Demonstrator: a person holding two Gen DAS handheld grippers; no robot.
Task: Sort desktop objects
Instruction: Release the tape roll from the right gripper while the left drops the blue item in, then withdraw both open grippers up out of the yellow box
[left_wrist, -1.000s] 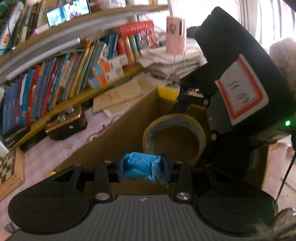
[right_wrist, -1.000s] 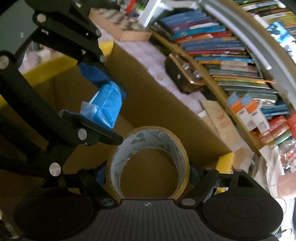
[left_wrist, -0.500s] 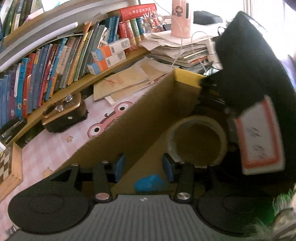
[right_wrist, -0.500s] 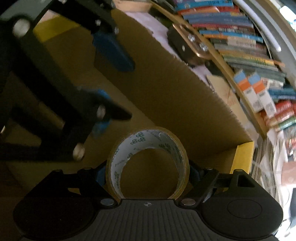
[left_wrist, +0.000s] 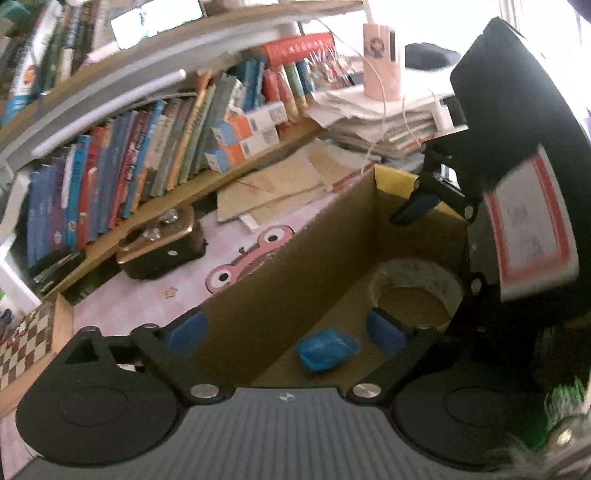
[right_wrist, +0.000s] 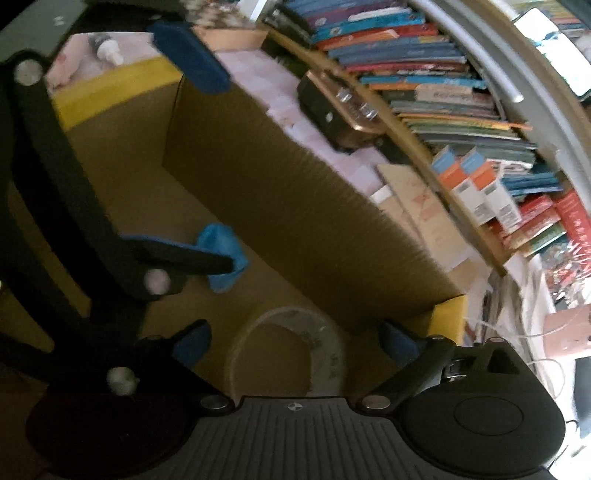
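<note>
Drop-off step: both grippers' jaws are opening over the cardboard box (left_wrist: 295, 273), blue packet (left_wrist: 325, 350) and tape roll (right_wrist: 284, 350) lying loose inside. Next move, I'd guess, is lifting the left gripper (left_wrist: 284, 332) and right gripper (right_wrist: 295, 343) clear for more desk clutter.

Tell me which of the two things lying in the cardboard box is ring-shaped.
The tape roll, a pale hollow ring lying flat on the cardboard box floor. The other, the blue packet, is a small crumpled lump without a hole.

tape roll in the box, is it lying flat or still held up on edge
Lying flat. The tape roll rests on the floor of the cardboard box, hole up, and the opening right gripper no longer presses on it.
</note>
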